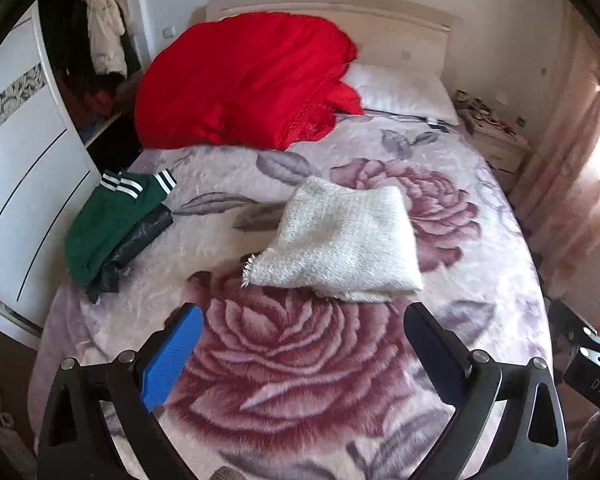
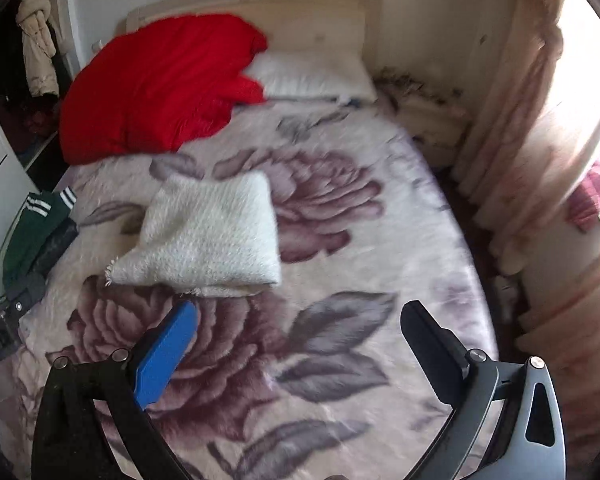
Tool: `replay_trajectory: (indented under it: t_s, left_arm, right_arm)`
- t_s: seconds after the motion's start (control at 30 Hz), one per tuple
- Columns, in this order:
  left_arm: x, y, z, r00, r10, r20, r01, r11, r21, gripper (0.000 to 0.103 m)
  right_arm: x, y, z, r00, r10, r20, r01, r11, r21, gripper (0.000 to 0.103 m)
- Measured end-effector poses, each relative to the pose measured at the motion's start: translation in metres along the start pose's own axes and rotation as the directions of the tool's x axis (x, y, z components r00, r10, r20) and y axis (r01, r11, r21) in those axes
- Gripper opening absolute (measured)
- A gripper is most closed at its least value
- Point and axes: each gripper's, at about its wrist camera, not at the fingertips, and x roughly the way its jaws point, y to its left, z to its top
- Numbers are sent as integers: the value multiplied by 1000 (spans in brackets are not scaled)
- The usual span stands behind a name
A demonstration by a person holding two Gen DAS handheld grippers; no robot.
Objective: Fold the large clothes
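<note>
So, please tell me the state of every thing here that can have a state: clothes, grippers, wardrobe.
White sweater: folded, lying flat on the blanket.
Green garment: folded, on top of a black one.
Black garment: folded, underneath.
Red bedding: bunched up by the headboard.
Wardrobe: open.
Left gripper: open, empty.
Right gripper: open, empty.

Bed (image 1: 284, 392) fills both views, headboard (image 1: 404, 20) at far end. Folded sweater (image 1: 340, 240) lies on bed near middle. Two folded garments (image 1: 112, 228) stacked at bed's left edge, well apart from sweater, upper one overlapping lower. Bundled blanket (image 1: 240, 80) heaped at far left by headboard. Pillow (image 1: 404, 92) just right of blanket, partly under it. Wardrobe (image 1: 24, 184) stands left of bed, coat (image 1: 104, 24) hanging inside. Nightstand (image 1: 496, 140) right of pillow, clutter on top. Curtain (image 2: 520, 184) along right side of bed.
</note>
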Motion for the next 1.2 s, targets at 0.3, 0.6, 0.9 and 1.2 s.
replay_trajectory:
  t_s: [0.3, 0.6, 0.9, 1.2]
  left_arm:
    - [-138, 1, -20, 997, 1, 81, -3, 1000, 28, 103]
    - [-251, 9, -42, 983, 10, 185, -10, 1000, -5, 103]
    - [-311, 2, -59, 962, 6, 272, -9, 1000, 10, 103]
    - [-325, -2, -81, 959, -3, 282, -2, 1000, 18, 103]
  right_arm:
    - [-175, -19, -9, 992, -52, 116, 54, 998, -11, 103]
    - [-301, -33, -33, 978, -37, 207, 41, 999, -11, 103]
    - [-398, -44, -62, 955, -21, 297, 26, 1000, -11, 103]
    - [-442, -54, -83, 946, -22, 325, 23, 1000, 0, 103]
